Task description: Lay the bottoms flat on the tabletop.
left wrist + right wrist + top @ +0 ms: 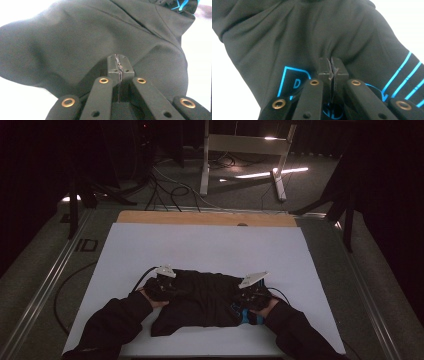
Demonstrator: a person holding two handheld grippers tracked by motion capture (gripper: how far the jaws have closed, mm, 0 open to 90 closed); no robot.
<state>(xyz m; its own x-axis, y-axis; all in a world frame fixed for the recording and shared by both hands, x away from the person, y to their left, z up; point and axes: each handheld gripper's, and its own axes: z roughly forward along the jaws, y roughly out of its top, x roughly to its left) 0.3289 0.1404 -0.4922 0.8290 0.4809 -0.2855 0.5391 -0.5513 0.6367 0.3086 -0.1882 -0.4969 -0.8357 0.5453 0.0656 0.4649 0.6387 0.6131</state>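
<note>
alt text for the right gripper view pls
The right tool, its two black jaws closed together, pinches a fold of a black garment printed with a bright blue logo and blue stripes. The cloth bunches into creases at the pinch, with a white table surface showing on both sides.

It looks like a dim recording lab: black curtains (390,180) around, loose cables (165,190) on grey carpet (240,195), a white-covered table (200,245).
</note>
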